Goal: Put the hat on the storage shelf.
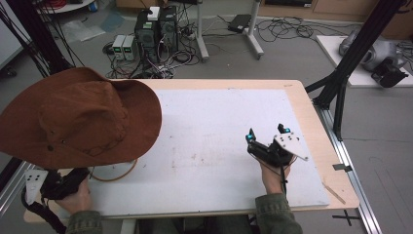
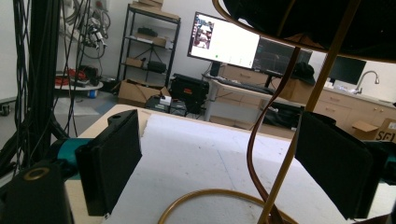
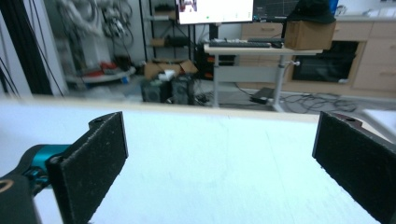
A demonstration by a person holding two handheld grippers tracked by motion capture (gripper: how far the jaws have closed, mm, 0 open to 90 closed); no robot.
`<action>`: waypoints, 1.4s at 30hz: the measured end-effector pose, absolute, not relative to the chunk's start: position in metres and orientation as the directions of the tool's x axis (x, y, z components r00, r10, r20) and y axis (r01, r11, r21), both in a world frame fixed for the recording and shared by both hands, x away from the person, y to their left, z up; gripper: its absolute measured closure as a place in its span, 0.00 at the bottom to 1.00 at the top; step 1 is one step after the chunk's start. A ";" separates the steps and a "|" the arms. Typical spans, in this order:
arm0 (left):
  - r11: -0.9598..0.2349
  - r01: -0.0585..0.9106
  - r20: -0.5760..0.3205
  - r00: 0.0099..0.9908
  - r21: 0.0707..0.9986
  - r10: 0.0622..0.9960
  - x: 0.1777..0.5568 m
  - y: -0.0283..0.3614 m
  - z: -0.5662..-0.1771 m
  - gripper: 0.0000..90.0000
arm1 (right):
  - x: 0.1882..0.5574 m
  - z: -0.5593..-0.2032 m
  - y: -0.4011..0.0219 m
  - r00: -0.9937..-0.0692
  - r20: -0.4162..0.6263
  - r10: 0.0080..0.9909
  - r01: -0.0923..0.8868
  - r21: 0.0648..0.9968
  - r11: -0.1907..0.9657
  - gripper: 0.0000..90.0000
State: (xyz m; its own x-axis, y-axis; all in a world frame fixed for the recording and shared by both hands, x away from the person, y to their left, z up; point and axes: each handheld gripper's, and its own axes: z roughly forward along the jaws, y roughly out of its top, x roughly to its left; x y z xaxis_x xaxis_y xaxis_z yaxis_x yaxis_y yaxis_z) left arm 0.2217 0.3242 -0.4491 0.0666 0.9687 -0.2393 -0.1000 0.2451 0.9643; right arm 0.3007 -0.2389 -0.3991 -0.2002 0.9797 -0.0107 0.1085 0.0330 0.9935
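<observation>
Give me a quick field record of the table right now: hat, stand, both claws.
hat: brown wide-brimmed hat, raised above the table's left side on a stand
stand: gold wire stand, ring base on the white mat
left claw: open, jaws either side of the stand's stem, not touching it
right claw: open, holds nothing, over the mat's right side
table: wooden top under the mat

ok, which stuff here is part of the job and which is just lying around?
In play:
- brown hat on a gold wire stand
- left claw, open around the stand's stem
- right claw, open over the white mat

Lying about:
- computer towers and cables on the floor
- monitor on the desk behind
- cardboard box
</observation>
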 end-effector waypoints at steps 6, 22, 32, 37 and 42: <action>0.247 -0.099 -0.242 0.066 0.964 0.968 0.222 0.324 -0.449 0.17 | 0.298 -0.418 -0.241 -0.206 0.005 0.979 0.116 0.993 0.020 0.03; 0.240 -0.096 -0.234 0.067 0.966 0.970 0.222 0.324 -0.449 0.17 | 0.297 -0.427 -0.255 -0.187 0.037 0.982 0.134 0.991 -0.012 0.03; 0.248 -0.095 -0.242 0.065 0.964 0.968 0.221 0.324 -0.449 0.17 | 0.296 -0.429 -0.258 -0.176 0.049 0.983 0.134 0.991 -0.026 0.03; 0.247 -0.094 -0.241 0.063 0.964 0.968 0.221 0.323 -0.449 0.17 | 0.295 -0.429 -0.262 -0.171 0.056 0.984 0.131 0.991 -0.034 0.03; 0.245 -0.096 -0.240 0.061 0.965 0.969 0.222 0.323 -0.449 0.17 | 0.294 -0.429 -0.265 -0.167 0.065 0.984 0.131 0.991 -0.043 0.03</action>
State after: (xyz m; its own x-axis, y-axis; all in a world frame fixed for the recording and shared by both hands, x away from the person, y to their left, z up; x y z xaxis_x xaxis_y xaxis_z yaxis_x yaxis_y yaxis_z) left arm 0.2217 0.3231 -0.4493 0.0613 0.9688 -0.2401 -0.0963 0.2451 0.9647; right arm 0.2945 -0.2649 -0.4289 -0.1672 0.9838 0.0647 0.1306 -0.0429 0.9905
